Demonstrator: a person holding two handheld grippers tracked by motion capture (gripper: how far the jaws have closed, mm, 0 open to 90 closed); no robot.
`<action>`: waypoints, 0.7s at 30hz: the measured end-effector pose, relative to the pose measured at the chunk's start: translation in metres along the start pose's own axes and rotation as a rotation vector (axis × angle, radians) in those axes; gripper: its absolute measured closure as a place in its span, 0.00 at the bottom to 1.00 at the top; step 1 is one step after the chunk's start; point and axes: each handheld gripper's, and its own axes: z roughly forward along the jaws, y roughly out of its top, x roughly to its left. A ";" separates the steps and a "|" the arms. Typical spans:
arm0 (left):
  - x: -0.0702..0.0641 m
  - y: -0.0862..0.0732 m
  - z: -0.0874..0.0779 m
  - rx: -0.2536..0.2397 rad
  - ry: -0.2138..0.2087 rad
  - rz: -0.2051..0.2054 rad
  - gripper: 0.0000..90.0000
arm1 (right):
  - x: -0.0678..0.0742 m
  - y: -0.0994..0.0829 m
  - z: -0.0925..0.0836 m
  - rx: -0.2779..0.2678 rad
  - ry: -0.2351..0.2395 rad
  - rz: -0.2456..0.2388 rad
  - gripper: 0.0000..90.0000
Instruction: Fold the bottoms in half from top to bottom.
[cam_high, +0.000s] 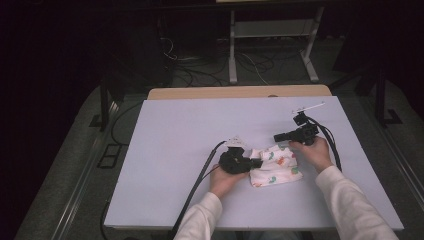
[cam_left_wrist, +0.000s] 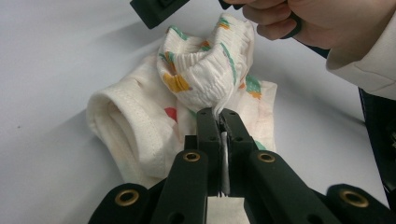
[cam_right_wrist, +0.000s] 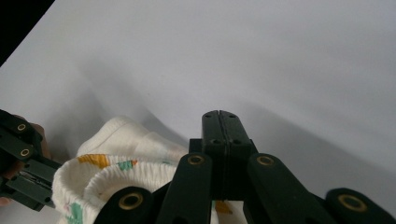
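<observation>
A small white garment (cam_high: 277, 167) with orange, green and red prints lies crumpled on the white table (cam_high: 175, 150), right of centre near the front. My left gripper (cam_high: 257, 162) comes at it from the left. In the left gripper view my left gripper (cam_left_wrist: 220, 112) is shut on a thin edge of the garment's (cam_left_wrist: 196, 70) ribbed waistband, which is pulled up into a peak. My right gripper (cam_high: 276, 137) hovers just behind the garment, pointing left. In the right gripper view my right gripper (cam_right_wrist: 219, 114) has its jaws pressed together with nothing between them, above the garment (cam_right_wrist: 121, 140).
Black cables trail from both grippers toward the table's front and right edges. Bare table surface lies to the left and behind the garment. Beyond the far edge are a dark floor with cables and white table legs (cam_high: 232, 45).
</observation>
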 end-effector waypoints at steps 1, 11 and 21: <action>0.000 0.000 0.000 0.001 0.000 0.001 0.97 | -0.001 0.000 0.001 0.007 0.011 0.006 0.99; -0.001 -0.001 0.001 0.004 -0.012 -0.001 0.92 | -0.004 -0.004 0.005 0.062 0.050 0.031 0.99; -0.006 0.000 -0.003 0.025 -0.027 0.016 0.63 | -0.003 -0.007 0.001 0.089 0.092 0.028 0.99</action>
